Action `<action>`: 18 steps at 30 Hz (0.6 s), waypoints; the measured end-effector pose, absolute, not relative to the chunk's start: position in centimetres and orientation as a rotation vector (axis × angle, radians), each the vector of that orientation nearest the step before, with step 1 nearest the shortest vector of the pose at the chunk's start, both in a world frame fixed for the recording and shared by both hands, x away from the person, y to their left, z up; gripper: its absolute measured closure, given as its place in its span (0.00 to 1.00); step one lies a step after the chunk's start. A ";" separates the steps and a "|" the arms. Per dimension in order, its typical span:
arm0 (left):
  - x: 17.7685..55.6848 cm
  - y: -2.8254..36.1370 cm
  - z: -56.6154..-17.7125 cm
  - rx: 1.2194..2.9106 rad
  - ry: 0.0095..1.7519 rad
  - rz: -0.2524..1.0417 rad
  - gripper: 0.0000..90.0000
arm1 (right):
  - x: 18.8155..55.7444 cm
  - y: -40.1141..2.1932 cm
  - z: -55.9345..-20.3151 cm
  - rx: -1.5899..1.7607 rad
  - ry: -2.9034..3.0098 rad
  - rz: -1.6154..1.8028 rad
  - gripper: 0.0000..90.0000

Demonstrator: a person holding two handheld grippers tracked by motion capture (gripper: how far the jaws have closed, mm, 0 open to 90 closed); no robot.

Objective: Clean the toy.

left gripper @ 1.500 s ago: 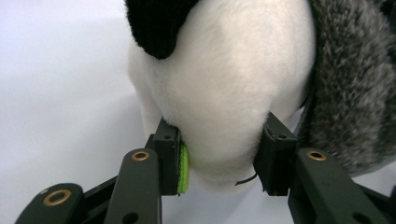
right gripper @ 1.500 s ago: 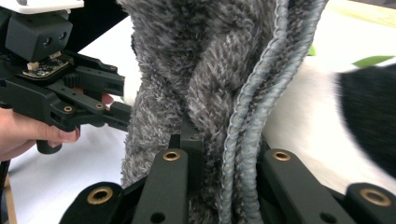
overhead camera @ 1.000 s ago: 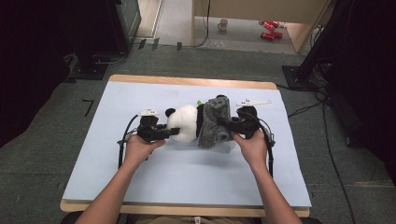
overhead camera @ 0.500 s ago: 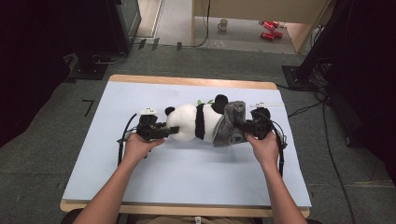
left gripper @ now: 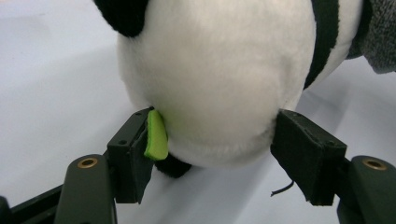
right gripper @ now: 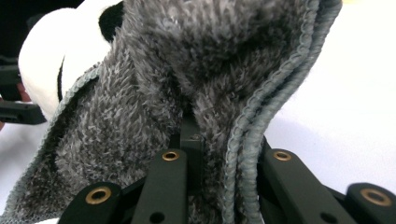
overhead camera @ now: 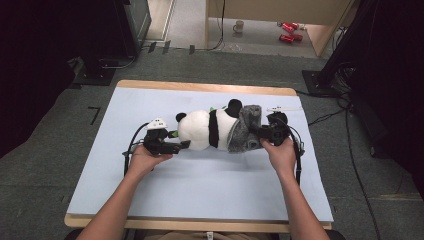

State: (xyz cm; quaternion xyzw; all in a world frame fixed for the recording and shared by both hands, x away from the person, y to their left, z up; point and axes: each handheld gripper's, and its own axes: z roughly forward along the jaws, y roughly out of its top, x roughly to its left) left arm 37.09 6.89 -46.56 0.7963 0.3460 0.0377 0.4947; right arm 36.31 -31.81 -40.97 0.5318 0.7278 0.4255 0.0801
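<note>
From above, a stuffed panda lies on its side at the middle of the pale blue surface, its head toward the left of the frame and a grey fleece cloth bunched over its lower end toward the right. The left gripper sits just left of the head, and the left gripper view gives what the high camera cannot: the jaws have just been opening and now stand released on either side of the white head — the right pad a sliver clear of the fur, the left one close beside it with a small green tab against its inner face. The right gripper, at the cloth's right edge in the high view, is clenched on the cloth, and its own camera shows the grey pile and its stitched hem folded up out of the closed jaws, with a patch of the panda's white body at the upper left. Both forearms come up from the bottom of the high frame, spread apart, each hand wrapped round its gripper low over the surface and pointing inward at the toy, the right hand slightly farther up the frame than the left hand.
</note>
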 end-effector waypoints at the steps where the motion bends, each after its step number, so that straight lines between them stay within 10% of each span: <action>1: 37.1 6.8 -46.7 1.925 0.847 0.083 0.35 | 36.4 -31.8 -40.9 1.593 2.176 1.273 0.86; 18: 37.7 5.0 -48.9 1.869 0.866 0.128 0.29 | 37.7 -31.7 -42.1 1.667 2.136 1.305 0.84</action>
